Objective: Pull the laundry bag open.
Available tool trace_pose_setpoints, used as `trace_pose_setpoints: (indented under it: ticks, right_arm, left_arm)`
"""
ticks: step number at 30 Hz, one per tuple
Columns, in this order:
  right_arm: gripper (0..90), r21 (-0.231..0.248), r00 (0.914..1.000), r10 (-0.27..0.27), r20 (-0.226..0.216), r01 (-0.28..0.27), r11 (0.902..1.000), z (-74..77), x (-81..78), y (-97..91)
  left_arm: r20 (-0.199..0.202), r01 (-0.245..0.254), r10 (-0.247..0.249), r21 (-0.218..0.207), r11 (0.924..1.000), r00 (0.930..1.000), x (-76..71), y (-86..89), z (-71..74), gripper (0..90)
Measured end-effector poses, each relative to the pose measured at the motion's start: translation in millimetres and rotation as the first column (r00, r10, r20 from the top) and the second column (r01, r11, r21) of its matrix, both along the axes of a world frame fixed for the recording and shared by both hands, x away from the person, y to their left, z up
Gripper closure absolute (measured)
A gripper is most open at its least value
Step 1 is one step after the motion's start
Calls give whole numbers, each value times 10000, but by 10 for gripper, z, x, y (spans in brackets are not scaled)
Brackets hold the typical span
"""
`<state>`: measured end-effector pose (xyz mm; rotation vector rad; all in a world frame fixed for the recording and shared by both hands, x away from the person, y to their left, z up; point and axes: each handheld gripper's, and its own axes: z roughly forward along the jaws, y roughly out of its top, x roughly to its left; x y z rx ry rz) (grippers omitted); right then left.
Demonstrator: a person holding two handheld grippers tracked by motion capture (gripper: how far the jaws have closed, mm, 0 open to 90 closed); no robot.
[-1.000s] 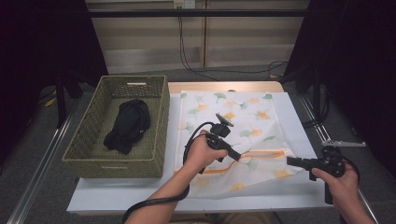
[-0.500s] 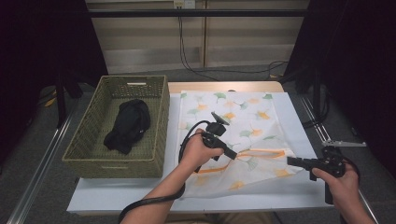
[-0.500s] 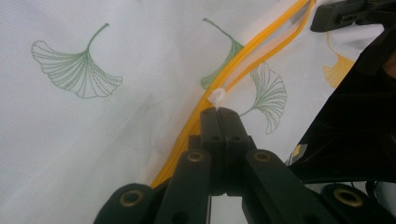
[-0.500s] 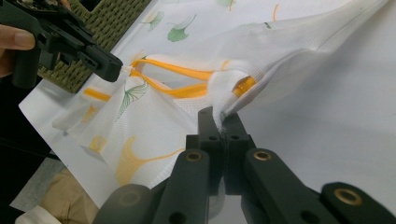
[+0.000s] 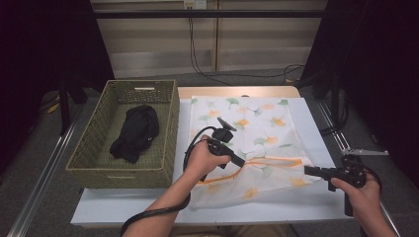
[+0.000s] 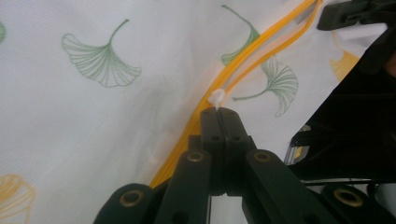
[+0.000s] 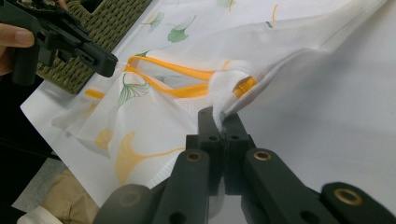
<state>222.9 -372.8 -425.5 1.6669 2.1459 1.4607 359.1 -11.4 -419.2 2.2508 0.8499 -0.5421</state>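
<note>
showing white mesh bag point(image 5: 257, 133) w/ ginkgo leaf print, orange zip point(image 5: 269, 161).

Both grippers seemingly gripping laundry bag point(image 5: 247, 148)

White rectangular tabletop point(image 5: 316, 128) is standing on grey floor point(image 5: 44, 148). Behind it, a pale panelled wall point(image 5: 257, 44) is catching the light, black cables point(image 5: 197, 49) hanging down it. Dark curtains point(image 5: 44, 44) are flanking the table on both sides.

a lab: black curtains point(image 5: 44, 44), loose cables point(image 5: 197, 54), a bare worktable point(image 5: 306, 118).
</note>
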Motion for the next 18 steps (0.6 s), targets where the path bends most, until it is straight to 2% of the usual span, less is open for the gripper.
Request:
trace_pose_setpoints:
  ticks: [1, 2, 3, 4, 5, 8, 9, 10, 12, 15, 16, 18]
  right_arm:
    - [900, -14, 10000, -21, -6, 20, 10000, 2, 0, 4]
    - [900, -16, 10000, -2, -8, 2, 10000, 3, 0, 5]
    - [900, 1, 10000, 32, -4, -32, 10000, 2, 0, 6]
    - [900, 28, 10000, 29, -55, -29, 10000, 4, -4, 10]
    - [900, -6, 10000, 51, -21, -51, 10000, 1, -3, 8]
    - [900, -5, 10000, -15, -10, 15, 10000, 0, -3, -2]
    - [900, -11, 10000, -1, -58, 1, 10000, 5, -7, 0]
    - [900, 4, 10000, 13, -47, -13, 10000, 5, -7, 1]
    - [900, -31, 10000, -14, -51, 14, 10000, 5, -7, 1]
    - [900, 2, 10000, 10, -14, -10, 10000, 5, -7, 8]
    - [900, -23, 10000, 24, 6, -24, 10000, 4, -5, 12]
    - [900, -40, 10000, 19, -4, -19, 10000, 4, -5, 19]
  left_arm:
    - [-93, 105, -106, -127, 9999, 9999, 12, 14, -7, 900]
    - [-140, 63, -63, -61, 10000, 9999, 13, 24, -5, 900]
    - [-294, -236, 227, -285, 9993, 9993, -2, 14, -9, 900]
    - [-326, -292, 285, -230, 9993, 9991, -7, 16, -3, 900]
    - [-30, 91, -91, 93, 9999, 10000, 15, 38, 7, 900]
    - [-208, -115, 110, -194, 9997, 9997, 16, 50, 8, 900]
    - [-93, -63, 63, 29, 10000, 9999, 17, 60, 16, 900]
    - [-60, 41, -41, 2, 10000, 10000, 26, 68, 16, 900]
    - [-259, -262, 256, -221, 9994, 9993, 11, 57, 17, 900]
    - [-217, 2, -5, -128, 9999, 9998, 35, 87, 22, 900]
    - [-354, -258, 251, -194, 9995, 9991, 21, 77, 25, 900]
    - [-327, -260, 254, -180, 9995, 9991, 23, 79, 25, 900]
